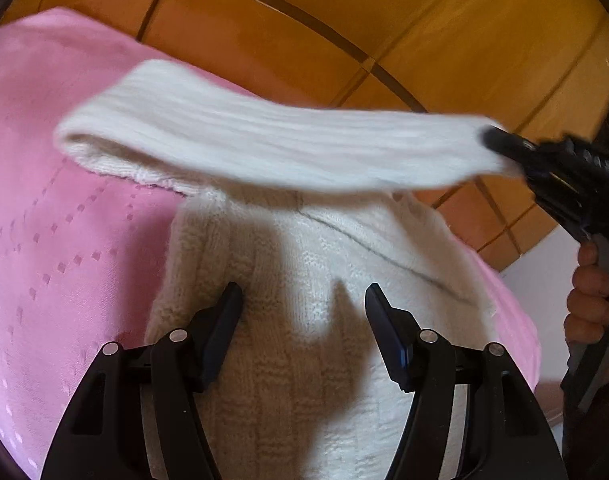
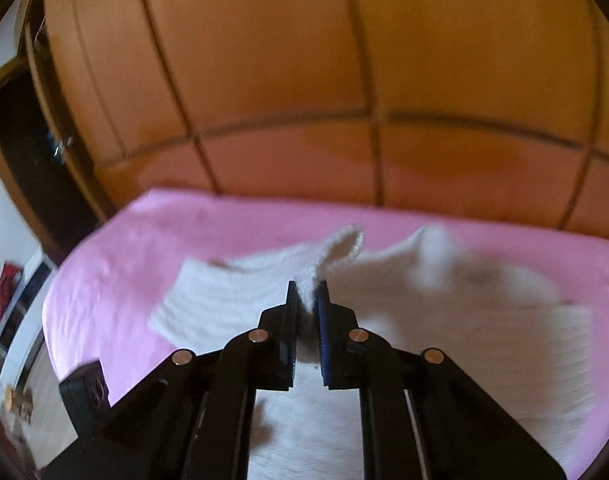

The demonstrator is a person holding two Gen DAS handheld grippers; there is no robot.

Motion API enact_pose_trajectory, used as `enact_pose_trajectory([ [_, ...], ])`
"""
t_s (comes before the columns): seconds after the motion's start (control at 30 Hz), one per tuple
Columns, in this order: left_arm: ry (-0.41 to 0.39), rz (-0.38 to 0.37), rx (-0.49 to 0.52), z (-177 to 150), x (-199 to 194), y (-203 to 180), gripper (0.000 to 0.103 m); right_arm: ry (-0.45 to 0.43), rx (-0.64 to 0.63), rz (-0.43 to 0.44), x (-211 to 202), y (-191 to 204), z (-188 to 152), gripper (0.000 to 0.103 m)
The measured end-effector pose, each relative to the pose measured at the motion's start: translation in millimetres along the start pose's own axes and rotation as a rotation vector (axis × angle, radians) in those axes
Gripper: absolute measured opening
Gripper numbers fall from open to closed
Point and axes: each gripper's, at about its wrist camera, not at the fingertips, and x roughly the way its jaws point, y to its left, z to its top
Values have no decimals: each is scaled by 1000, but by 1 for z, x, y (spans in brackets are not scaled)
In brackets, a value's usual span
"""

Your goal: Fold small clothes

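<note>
A white knitted sweater [image 1: 304, 300] lies on a pink bedspread [image 1: 64, 240]. My left gripper [image 1: 303, 294] is open and empty, its fingers low over the sweater's body. My right gripper [image 1: 500, 146] is shut on the cuff of the sweater's sleeve [image 1: 264, 140] and holds the sleeve lifted across the body. In the right wrist view the right gripper [image 2: 307, 288] pinches white knit fabric [image 2: 340, 248] between its jaws, with the sweater [image 2: 464, 340] spread below.
An orange wooden wardrobe [image 2: 304, 80] stands behind the bed. The pink bedspread [image 2: 144, 248] surrounds the sweater. A dark opening [image 2: 32, 152] and white furniture [image 2: 24, 340] are at the left. A hand [image 1: 592, 292] holds the right gripper's handle.
</note>
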Motion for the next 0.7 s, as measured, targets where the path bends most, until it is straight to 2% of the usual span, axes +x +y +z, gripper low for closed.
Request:
enact_pose_trajectory([
  [0.1,-1,-8,-61,10,-3,3,63,-35,44,-68,-15,-32,2,8],
  [0.13,-10,6,-55,15,-4,2,64,-38,69,-85,-17,-44,1,8],
  [0.17,-23,24,-43,19,-5,1,71,-40,89,-97,-19,-53,-1,8],
  [0.27,-46,50,-41,33,-4,1,74,-38,165,-144,-23,-88,-12,8],
  [0.37,-47,68,-54,46,3,3,74,-18,239,-192,-21,-123,-27,4],
  [0.4,-48,80,-56,49,6,4,74,-6,263,-209,-19,-133,-34,0],
  [0.53,-40,134,-111,55,18,17,74,43,349,-295,-8,-167,-62,0],
  [0.6,-38,118,-143,52,17,24,74,83,429,-289,-1,-188,-78,0],
  [0.63,-39,121,-136,51,16,22,74,89,479,-242,0,-196,-87,0],
  [0.67,-35,122,-127,50,15,20,77,82,535,-177,0,-203,-95,5],
  [0.7,-31,113,-115,49,13,17,79,72,567,-156,-3,-208,-99,8],
])
